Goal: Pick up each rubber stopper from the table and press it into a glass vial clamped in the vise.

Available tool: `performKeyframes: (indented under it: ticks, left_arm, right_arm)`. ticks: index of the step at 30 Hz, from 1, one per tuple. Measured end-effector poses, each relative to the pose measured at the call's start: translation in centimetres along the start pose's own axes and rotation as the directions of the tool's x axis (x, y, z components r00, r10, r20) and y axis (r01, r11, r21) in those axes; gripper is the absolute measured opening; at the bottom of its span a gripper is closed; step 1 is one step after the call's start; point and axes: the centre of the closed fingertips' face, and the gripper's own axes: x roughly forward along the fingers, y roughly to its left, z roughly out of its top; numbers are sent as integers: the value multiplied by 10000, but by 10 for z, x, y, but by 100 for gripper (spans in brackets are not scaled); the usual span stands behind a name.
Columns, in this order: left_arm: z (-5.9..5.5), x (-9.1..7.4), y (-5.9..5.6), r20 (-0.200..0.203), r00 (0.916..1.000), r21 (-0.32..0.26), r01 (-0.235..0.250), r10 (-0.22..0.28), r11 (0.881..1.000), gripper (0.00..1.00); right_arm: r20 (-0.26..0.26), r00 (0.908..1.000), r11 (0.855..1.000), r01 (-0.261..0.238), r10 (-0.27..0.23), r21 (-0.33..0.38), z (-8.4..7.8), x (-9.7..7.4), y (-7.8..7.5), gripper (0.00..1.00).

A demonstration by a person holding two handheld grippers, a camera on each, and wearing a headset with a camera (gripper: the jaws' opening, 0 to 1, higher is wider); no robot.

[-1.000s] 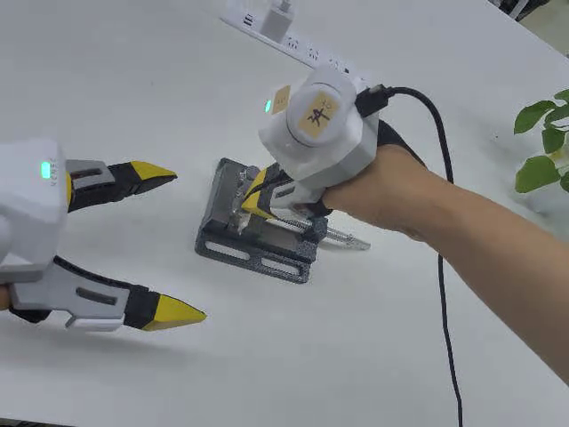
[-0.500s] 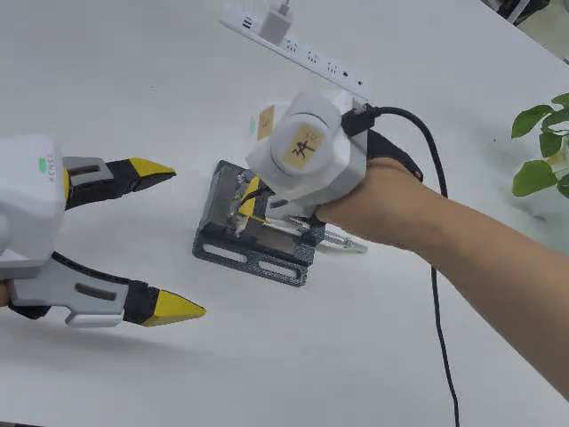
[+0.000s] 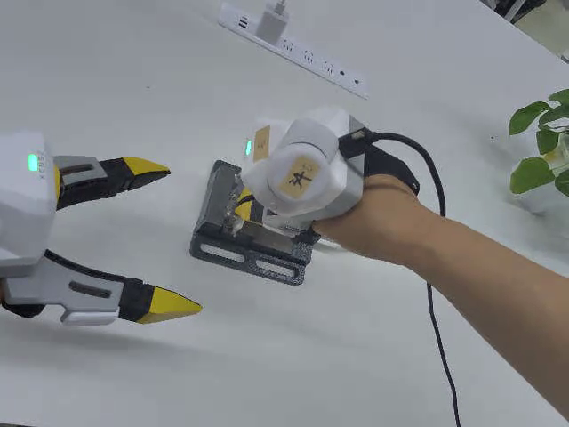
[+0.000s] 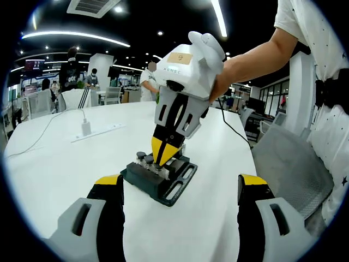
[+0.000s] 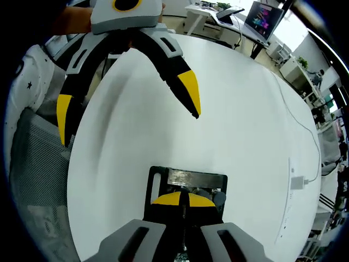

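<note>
A dark metal vise (image 3: 251, 258) sits mid-table, holding small glass vials (image 4: 145, 160) topped with dark stoppers. My right gripper (image 3: 243, 206) points steeply down onto the vise, its yellow tips pressed together on top of a vial (image 4: 163, 154). In its own view the shut tips (image 5: 182, 200) rest over the vise (image 5: 188, 179), with vials (image 5: 218, 197) just to their right. Whether a stopper sits under the tips is hidden. My left gripper (image 3: 163, 237) hovers wide open to the left of the vise, holding nothing (image 4: 180, 180) (image 5: 131, 129).
A white power strip (image 3: 293, 43) lies at the far edge of the table. The right gripper's black cable (image 3: 437, 302) trails toward the front right. A leafy plant (image 3: 538, 142) stands at the right edge. People stand in the distant background.
The right gripper has tipped further over and sunk a little onto the vise, hiding its yellow tips more. The left gripper has stayed open in about the same place.
</note>
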Motion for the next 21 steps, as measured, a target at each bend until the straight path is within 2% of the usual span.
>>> performKeyframes:
  ticks: [2,7,10,11,12,14,16,18,21]
  left_arm:
    - [0,0,-1,-46,10000,35,20,-20,10000,85]
    - [7,-2,-5,-104,9999,182,89,-87,9998,85]
    - [10,-5,-6,-159,9999,268,56,-52,9996,85]
    - [10,-6,-6,-170,9998,276,51,-47,9996,85]
    - [12,-7,-7,-177,9998,288,45,-40,9996,85]
    - [13,-9,-8,-194,9998,319,21,-15,9995,85]
    - [14,-11,-9,-247,9997,376,-26,36,9993,85]
    - [14,-12,-11,-275,9996,390,-66,77,9992,85]
    - [15,-14,-13,-350,9993,415,-120,134,9991,84]
  right_arm:
    - [240,9997,9993,-23,14,376,0,0,-1,0]
    - [553,9982,9984,223,-251,510,1,-1,0,0]
    - [1027,9933,9863,349,-520,1612,2,-2,-1,0]
    - [1049,9928,9920,446,-571,1182,2,-3,0,0]
    - [1184,9906,9943,589,-693,890,2,-3,1,0]
    - [1355,9872,9840,608,-840,1672,3,-3,0,0]
    - [1528,9842,9864,663,-895,1506,2,-3,0,0]
    - [1871,9761,9761,708,-1102,2055,4,-4,0,0]
    - [2123,9692,9701,744,-1249,2311,3,-4,0,0]
